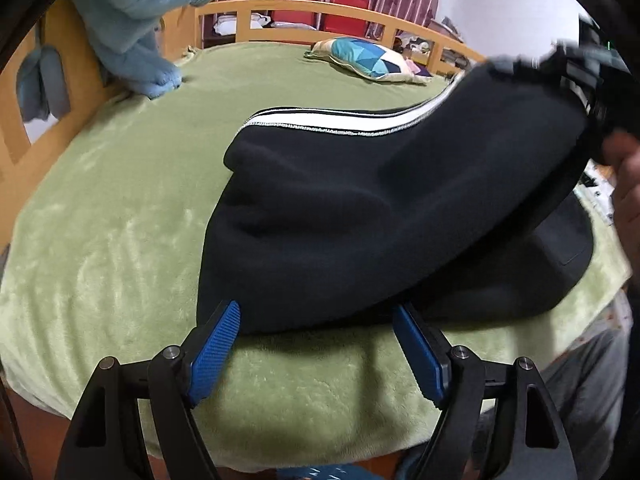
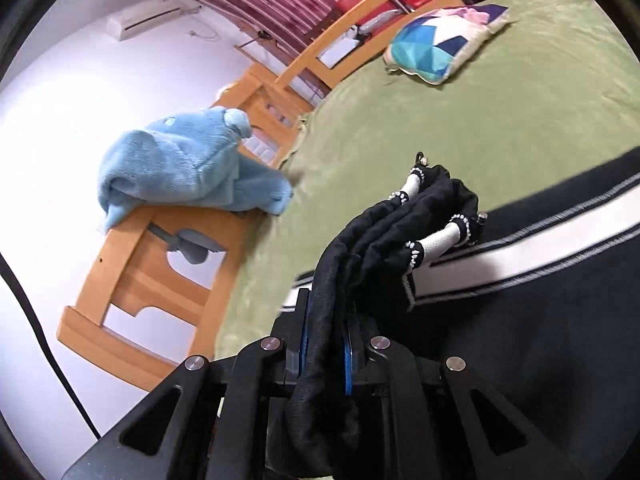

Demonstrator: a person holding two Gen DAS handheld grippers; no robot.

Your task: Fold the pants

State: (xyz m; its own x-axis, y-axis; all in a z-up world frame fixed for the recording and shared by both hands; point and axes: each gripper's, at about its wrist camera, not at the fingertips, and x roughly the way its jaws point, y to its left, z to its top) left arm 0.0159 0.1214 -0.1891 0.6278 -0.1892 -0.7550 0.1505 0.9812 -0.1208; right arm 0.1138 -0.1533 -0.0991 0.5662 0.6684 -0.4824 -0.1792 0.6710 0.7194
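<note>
Black pants with white side stripe, lying on green blanket of bed, toward near edge. One end raised off blanket at right side of left wrist view; remainder resting flat, a lower layer visible beneath the raised part.

Left hand-held gripper: jaws wide apart, blue pads at near edge of pants, fabric edge between them, pads not pressing on it. Contact with cloth not determinable.

Right hand-held gripper: jaws narrow, clamped on bunched black waistband of pants. Two white drawstring cords with black ends protruding from bunched fabric beyond fingertips. Striped section of pants stretched out below and to right of gripper.

Patterned pillow near far edge of bed, well apart from pants. Blue plush toy draped over wooden bed frame at far left corner. Part of a person's hand visible at right edge of left wrist view.
</note>
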